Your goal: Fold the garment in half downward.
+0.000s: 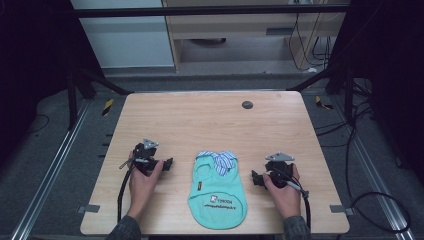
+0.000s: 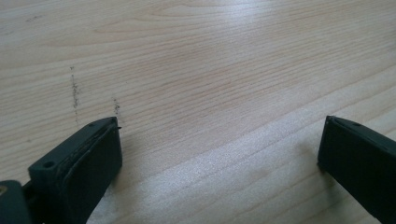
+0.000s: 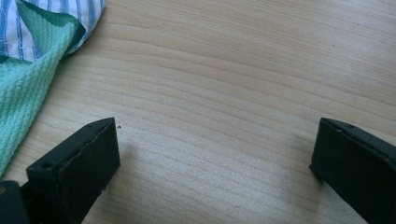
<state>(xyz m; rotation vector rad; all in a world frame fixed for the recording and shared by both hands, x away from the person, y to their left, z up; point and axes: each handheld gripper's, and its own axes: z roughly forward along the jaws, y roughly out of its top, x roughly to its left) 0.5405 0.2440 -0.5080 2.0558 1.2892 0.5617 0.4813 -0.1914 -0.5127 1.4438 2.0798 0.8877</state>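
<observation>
Small mint-green garment (image 1: 218, 192) lies flat on wooden worktop (image 1: 210, 120), near front edge, between both hands. Striped blue-white collar (image 1: 220, 161) at its far end, printed label near its near hem. Left tool (image 1: 167, 164) rests on worktop left of garment, apart from it, jaws spread wide over bare wood with nothing between. Right tool (image 1: 255, 178) rests right of garment, just beside it, jaws likewise wide apart and empty; in right gripper view garment edge (image 3: 28, 79) lies past left jaw. Dark round grommet (image 1: 247, 105) at worktop's far side.
</observation>
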